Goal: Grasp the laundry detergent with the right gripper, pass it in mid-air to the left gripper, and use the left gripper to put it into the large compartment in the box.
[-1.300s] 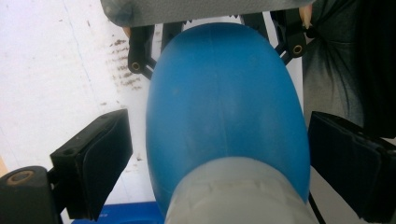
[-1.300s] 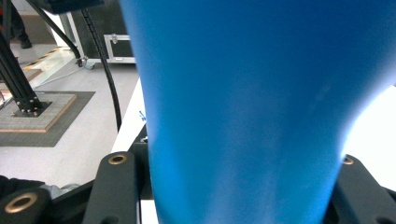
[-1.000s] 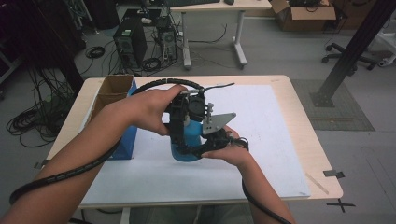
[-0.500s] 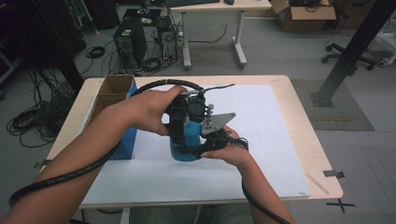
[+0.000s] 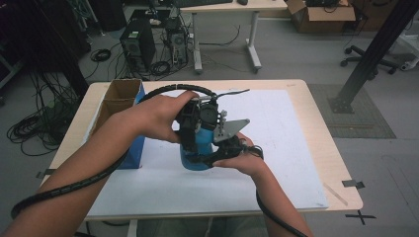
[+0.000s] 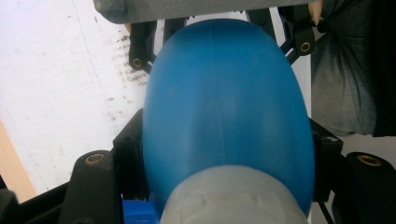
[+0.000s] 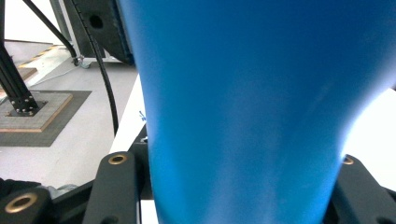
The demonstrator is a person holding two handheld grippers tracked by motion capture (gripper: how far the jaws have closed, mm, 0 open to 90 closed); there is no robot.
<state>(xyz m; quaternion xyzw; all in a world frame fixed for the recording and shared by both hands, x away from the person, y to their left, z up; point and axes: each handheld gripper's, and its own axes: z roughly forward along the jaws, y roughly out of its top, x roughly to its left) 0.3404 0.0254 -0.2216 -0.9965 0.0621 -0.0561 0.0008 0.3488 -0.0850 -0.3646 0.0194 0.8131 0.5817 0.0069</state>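
Both in on blue bottle [image 5: 196,150] mid-bench [image 5: 296,98] — left hand-held gripper [image 5: 190,129] clamped round upper body by pale cap [image 6: 229,198], right hand-held gripper [image 5: 225,148] clamped lower. Cap on; likely unscrewing next — goal unclear.

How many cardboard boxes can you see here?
2: an open cardboard box at the table's left edge beside the blue bottle's side, and another box on the floor behind. Others may be hidden.

Lab or workshop; computer towers [image 5: 133,44], tangled floor cables [image 5: 34,126], cardboard boxes [image 5: 323,10].
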